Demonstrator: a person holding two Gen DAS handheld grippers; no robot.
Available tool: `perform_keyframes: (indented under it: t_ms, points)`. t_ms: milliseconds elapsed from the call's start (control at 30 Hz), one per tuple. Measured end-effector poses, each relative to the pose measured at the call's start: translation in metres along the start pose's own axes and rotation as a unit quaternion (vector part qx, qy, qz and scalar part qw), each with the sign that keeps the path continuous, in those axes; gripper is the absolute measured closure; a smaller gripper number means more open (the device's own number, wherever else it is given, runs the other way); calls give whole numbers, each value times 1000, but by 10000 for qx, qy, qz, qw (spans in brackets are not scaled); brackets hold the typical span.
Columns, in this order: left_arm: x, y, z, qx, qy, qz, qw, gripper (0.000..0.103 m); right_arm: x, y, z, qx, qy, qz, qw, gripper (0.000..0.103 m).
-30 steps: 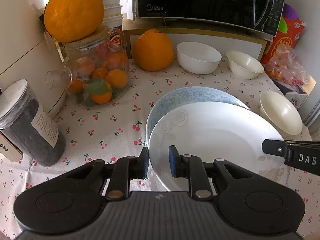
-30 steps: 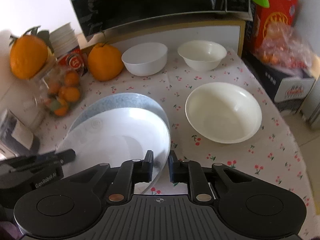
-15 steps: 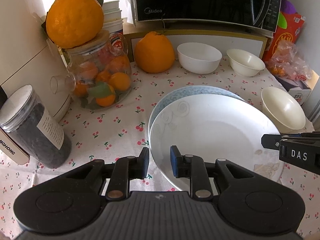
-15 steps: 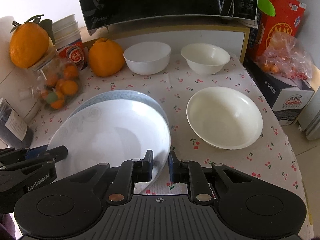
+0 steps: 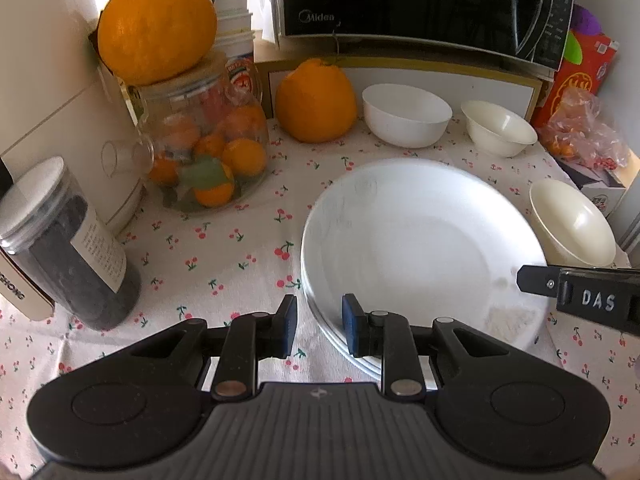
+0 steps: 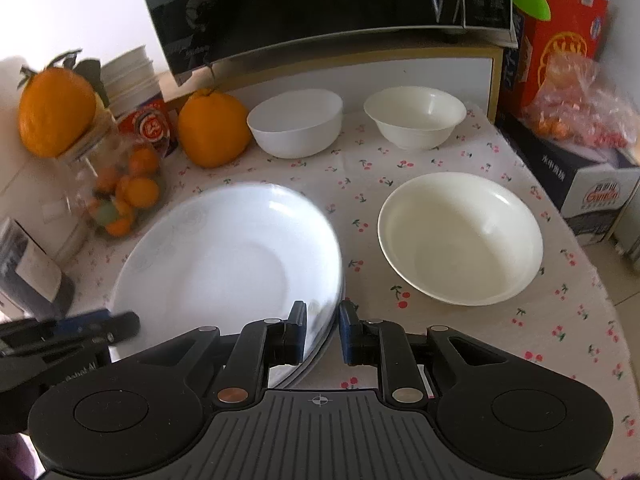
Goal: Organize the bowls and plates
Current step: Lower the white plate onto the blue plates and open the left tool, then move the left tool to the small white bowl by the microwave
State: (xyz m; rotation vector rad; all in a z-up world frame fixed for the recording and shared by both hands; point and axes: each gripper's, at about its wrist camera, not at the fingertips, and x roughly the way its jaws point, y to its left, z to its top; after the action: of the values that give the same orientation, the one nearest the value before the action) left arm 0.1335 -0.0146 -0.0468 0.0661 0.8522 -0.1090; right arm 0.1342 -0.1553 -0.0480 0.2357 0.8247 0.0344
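A white plate [image 5: 420,248] lies stacked on the blue-rimmed plate, whose edge only just shows under it; it also shows in the right wrist view [image 6: 232,256]. My left gripper [image 5: 319,328] is open, its jaws straddling the stack's near left rim. My right gripper [image 6: 322,334] is open, straddling the stack's right rim. A wide cream bowl [image 6: 460,236] sits right of the plates. A white bowl [image 6: 296,122] and a small cream bowl [image 6: 414,118] stand at the back.
A glass jar of oranges [image 5: 204,148] with a big orange [image 5: 156,20] on top stands left. Another orange [image 5: 316,100], a dark jar [image 5: 68,248], a microwave [image 5: 420,0], a red box [image 6: 560,40] and a bagged fruit box [image 6: 592,152] ring the cloth-covered table [image 5: 224,248].
The white plate came down and slid back, squarely onto the blue-rimmed plate. Both grippers widened and let go of its rim.
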Motion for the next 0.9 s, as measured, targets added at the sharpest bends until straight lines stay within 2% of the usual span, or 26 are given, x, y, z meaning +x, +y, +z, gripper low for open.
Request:
perform_keyframes:
  t_ms: [133,267,333,400,467,667,733,900]
  points:
    - [0,1,0,-43,15,-95,9999,78,-1,-8,2,307,45,192,9993,81]
    - [-2,-1,0,-10,7,-152,9999,73,-3,-11,3,471,43,368,9982,72]
    - [-2,-1,0,-3,2,-165,9999,67,-6,-10,3,483,20,450,9978,67]
    - [-2,-1,0,-5,9,-171,9999,62,-9,-8,4,479,0,526,9975,56]
    - [-3,-1,0,3,18,-168,9999,57,-12,-5,4,440,-32,607,9972,50]
    - [-7,-1,1,17,1,-143,9999,40,-20,-1,4,305,-56,707,9970,40]
    - [-10,0,1,7,-12,-143,9999,32,-22,-2,4,300,-67,725,9969,37]
    - [-13,0,2,-10,18,-169,9999,21,-27,-7,4,329,-162,758,9965,30]
